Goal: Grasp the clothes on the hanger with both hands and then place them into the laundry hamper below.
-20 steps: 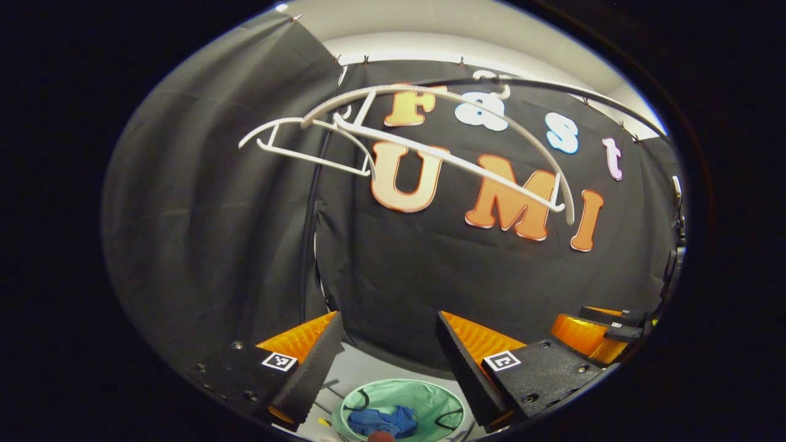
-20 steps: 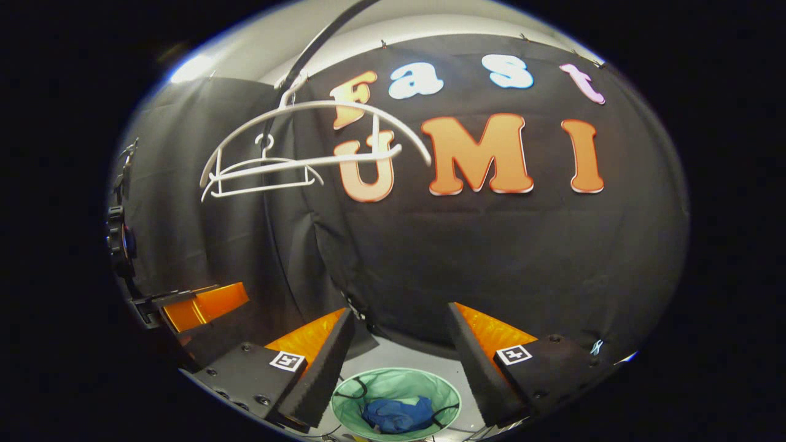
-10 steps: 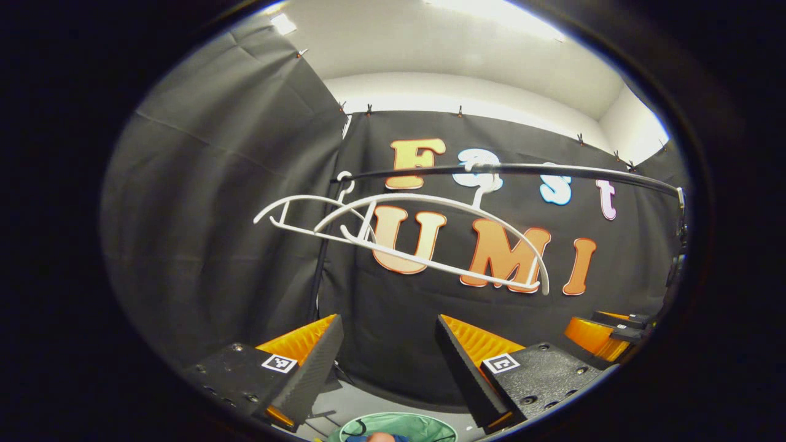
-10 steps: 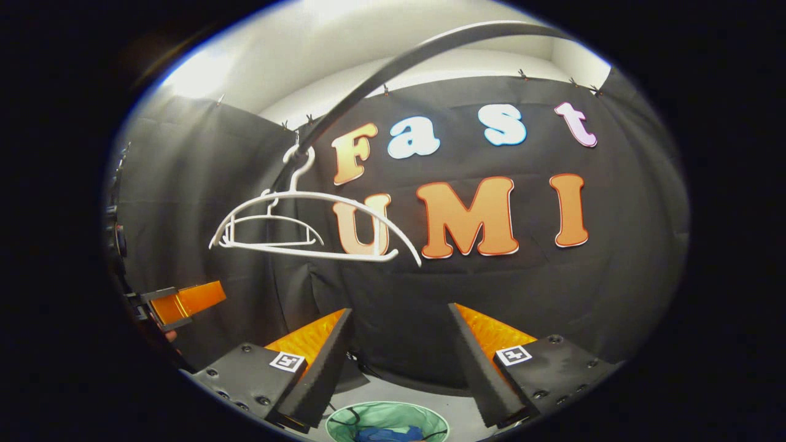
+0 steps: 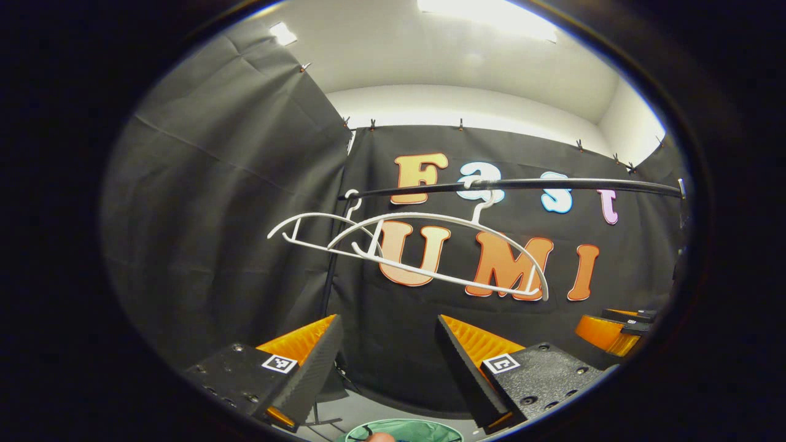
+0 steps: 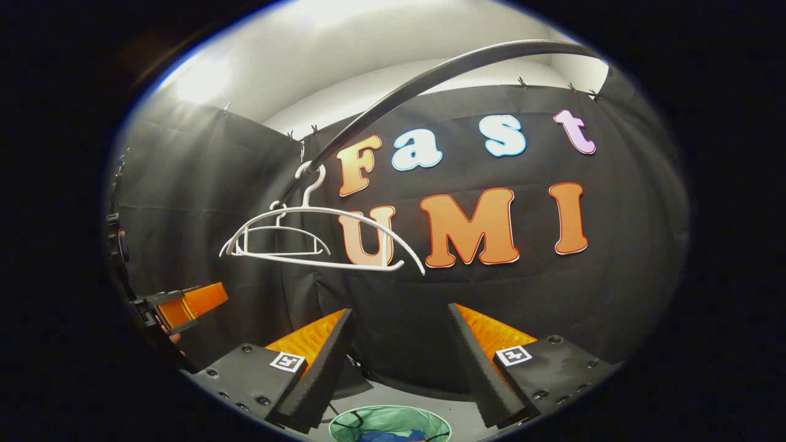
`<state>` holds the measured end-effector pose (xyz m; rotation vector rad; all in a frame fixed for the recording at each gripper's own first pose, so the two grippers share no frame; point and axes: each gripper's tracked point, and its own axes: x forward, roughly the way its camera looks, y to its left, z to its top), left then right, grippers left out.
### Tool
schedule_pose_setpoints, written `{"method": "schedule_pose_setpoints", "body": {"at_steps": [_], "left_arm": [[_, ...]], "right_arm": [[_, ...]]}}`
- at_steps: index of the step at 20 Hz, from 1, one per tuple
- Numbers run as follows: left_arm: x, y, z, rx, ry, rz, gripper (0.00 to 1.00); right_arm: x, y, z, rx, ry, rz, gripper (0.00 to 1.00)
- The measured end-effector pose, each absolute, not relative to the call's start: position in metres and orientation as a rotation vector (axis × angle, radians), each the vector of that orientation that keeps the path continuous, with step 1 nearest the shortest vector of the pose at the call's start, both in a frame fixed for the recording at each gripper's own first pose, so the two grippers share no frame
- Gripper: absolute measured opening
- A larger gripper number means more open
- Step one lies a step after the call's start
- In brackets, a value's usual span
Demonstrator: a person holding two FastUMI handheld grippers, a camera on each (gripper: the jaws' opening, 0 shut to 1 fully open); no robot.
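Two bare white hangers point(image 5: 442, 248) hang from a dark rail point(image 5: 552, 183) in front of the black wall. In the right gripper view the same hangers point(image 6: 319, 236) hang from the rail point(image 6: 430, 73) at upper left. Below, a pale green hamper point(image 6: 393, 420) holds blue clothes point(image 6: 385, 436); its rim point(image 5: 424, 427) sits at the bottom edge of the left gripper view. My left gripper point(image 5: 387, 362) is open and holds nothing. My right gripper point(image 6: 399, 362) is open and holds nothing too. Both stand well above the hamper, level with each other.
The right gripper point(image 5: 608, 325) shows at the far right of the left gripper view. The left gripper point(image 6: 184, 304) shows at the far left of the right gripper view. Black cloth walls close the booth behind and on the left. A grey floor point(image 6: 417, 399) surrounds the hamper.
Both grippers have risen and tilted upward. The hamper with the blue clothes has slid to the bottom edge and the hangers sit lower in both views. Both grippers stayed open.
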<state>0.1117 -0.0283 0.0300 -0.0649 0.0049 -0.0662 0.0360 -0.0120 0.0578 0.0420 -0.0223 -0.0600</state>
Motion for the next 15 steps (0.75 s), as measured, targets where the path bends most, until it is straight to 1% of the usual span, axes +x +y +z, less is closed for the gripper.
{"method": "schedule_pose_setpoints", "body": {"at_steps": [3, 4, 6, 8, 9, 10, 11, 12, 13, 14, 15], "left_arm": [[0.114, -0.028, 0.03, -0.055, 0.012, -0.071, 0.92], [0.115, -0.028, 0.031, -0.059, 0.016, -0.074, 0.98], [0.117, -0.034, 0.034, -0.068, 0.007, -0.086, 0.92], [0.118, -0.039, 0.037, -0.06, -0.003, -0.092, 0.92], [0.118, -0.041, 0.038, -0.051, -0.007, -0.096, 0.95], [0.118, -0.044, 0.039, -0.045, -0.01, -0.101, 0.95], [0.118, -0.047, 0.039, -0.041, -0.013, -0.106, 0.92], [0.118, -0.049, 0.04, -0.041, -0.015, -0.111, 0.92], [0.118, -0.05, 0.04, -0.041, -0.017, -0.113, 0.95], [0.118, -0.051, 0.041, -0.04, -0.02, -0.114, 0.92], [0.119, -0.052, 0.041, -0.039, -0.023, -0.114, 0.95]], "right_arm": [[0.033, -0.017, 0.056, 0.047, -0.032, -0.073, 0.98], [0.033, -0.015, 0.055, 0.051, -0.031, -0.07, 0.98], [0.036, -0.016, 0.053, 0.057, -0.028, -0.065, 0.98], [0.034, -0.018, 0.052, 0.065, -0.03, -0.068, 0.98], [0.035, -0.019, 0.052, 0.069, -0.029, -0.067, 0.98], [0.035, -0.019, 0.05, 0.073, -0.029, -0.067, 0.98], [0.036, -0.02, 0.049, 0.075, -0.029, -0.065, 0.98], [0.037, -0.021, 0.048, 0.073, -0.028, -0.065, 0.98], [0.037, -0.022, 0.048, 0.071, -0.029, -0.066, 0.98], [0.036, -0.023, 0.048, 0.068, -0.03, -0.067, 0.98], [0.036, -0.024, 0.048, 0.067, -0.032, -0.067, 0.98]]}}
